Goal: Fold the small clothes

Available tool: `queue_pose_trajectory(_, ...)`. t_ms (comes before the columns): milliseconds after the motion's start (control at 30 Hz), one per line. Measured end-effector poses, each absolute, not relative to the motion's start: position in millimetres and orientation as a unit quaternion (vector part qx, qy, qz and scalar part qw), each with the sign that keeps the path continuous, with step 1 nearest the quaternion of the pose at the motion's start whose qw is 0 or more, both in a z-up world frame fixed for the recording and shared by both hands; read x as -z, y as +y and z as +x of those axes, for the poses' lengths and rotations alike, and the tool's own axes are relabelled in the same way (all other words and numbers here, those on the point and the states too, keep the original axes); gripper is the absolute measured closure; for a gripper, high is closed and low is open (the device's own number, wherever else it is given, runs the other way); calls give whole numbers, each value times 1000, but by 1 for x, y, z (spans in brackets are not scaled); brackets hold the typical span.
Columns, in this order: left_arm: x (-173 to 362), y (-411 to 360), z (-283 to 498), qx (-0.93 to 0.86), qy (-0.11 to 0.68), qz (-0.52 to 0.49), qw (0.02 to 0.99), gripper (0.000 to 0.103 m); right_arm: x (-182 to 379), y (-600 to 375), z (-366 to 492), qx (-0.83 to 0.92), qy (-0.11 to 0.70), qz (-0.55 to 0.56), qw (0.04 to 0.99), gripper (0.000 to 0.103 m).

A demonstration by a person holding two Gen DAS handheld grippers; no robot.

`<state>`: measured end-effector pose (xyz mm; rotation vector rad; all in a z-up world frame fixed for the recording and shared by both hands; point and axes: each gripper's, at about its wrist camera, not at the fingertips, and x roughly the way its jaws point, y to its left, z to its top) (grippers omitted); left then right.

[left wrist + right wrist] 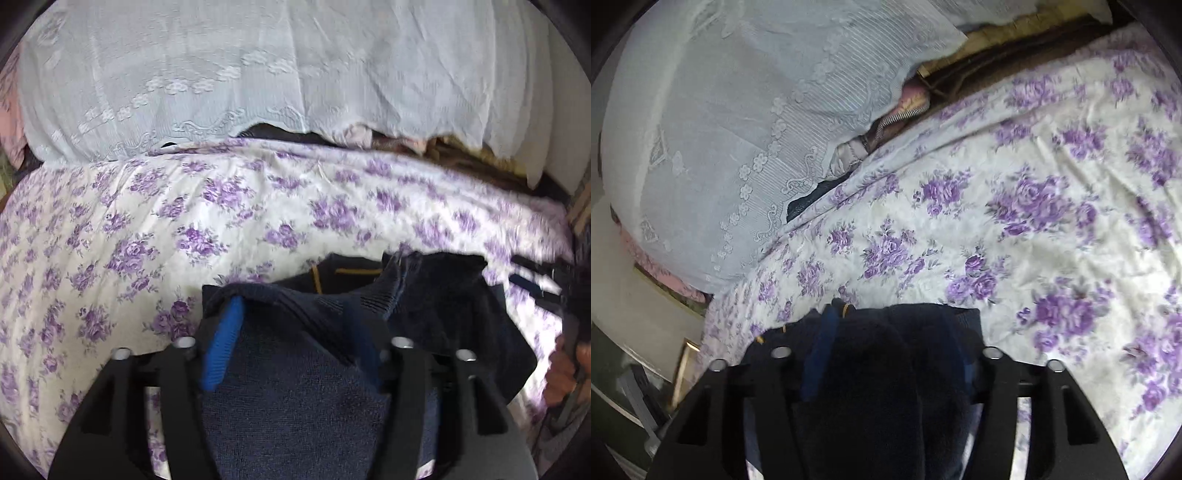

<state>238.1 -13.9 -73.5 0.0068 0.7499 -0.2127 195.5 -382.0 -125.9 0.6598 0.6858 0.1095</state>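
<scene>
On the white bedsheet with purple roses point(258, 206), at six o'clock in both wrist views, lies the dark navy knitted garment point(295, 387), partly folded, a mustard-stitched edge showing at its far side. Your left gripper point(295, 343) stands spread wide, its blue pads point(221, 347) either side of the cloth but not visibly pressing it. Your right gripper point(882, 354) is partly spread over the same garment; I cannot tell whether its pads touch. Lift away carelessly and, in my judgement, a pad could snag the loose knit and drag the fold open. The white lace cover point(221, 74) at twelve o'clock lies well apart.
</scene>
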Motion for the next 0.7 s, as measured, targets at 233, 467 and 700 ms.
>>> queue_pose_trajectory(233, 85, 9, 259, 45, 377, 6, 925, 6, 118, -346, 217, -71, 362, 198, 908, 53)
queue_pose_trajectory(467, 105, -16, 276, 3, 389, 82, 918, 5, 148, -335, 247, -30, 427, 174, 887, 73)
queue_pose_trajectory(700, 143, 22, 302, -23, 464, -15, 885, 4, 165, -363, 237, -37, 411, 260, 873, 80)
